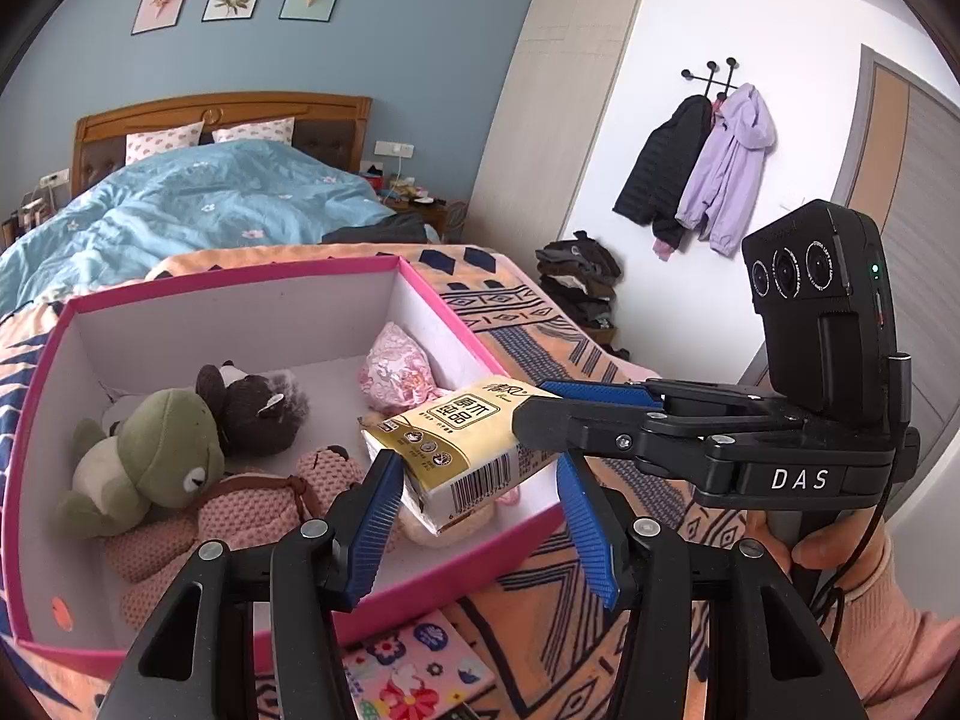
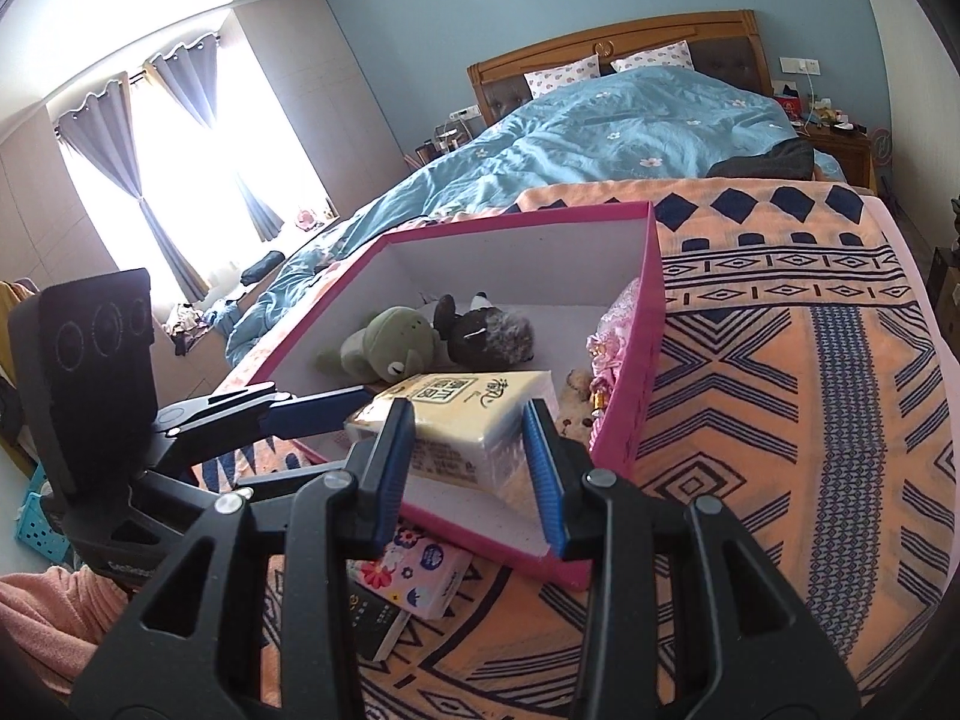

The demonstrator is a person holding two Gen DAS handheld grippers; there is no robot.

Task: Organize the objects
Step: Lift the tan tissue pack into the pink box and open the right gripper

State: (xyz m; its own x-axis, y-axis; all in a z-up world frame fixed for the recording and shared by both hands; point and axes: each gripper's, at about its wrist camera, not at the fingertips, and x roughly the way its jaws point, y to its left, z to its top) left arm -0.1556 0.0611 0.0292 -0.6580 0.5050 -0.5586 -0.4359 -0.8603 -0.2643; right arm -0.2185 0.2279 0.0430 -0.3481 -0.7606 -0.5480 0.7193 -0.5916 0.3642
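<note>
The tissue pack (image 1: 447, 450) is showing a glossy plastic wrap. The box (image 1: 456, 330) is looking like matt cardboard, pink outside, white inside. The frog toy (image 1: 162, 450) is wearing soft plush, the pink toy (image 1: 252, 516) a knitted cloth. The gripper pads (image 1: 378, 522) are showing ribbed blue rubber on matt black plastic. The blanket (image 2: 780, 390) is looking woven.

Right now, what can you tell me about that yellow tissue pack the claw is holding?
The tissue pack is a soft, brick-shaped packet in shiny plastic wrap, pale yellow on top and white at the end, with a printed label and a barcode. It hangs tilted above the pink box, over the plush toys. The right claw pinches it between blue ribbed pads. The left claw sits open around its lower end; whether it touches is unclear.
</note>
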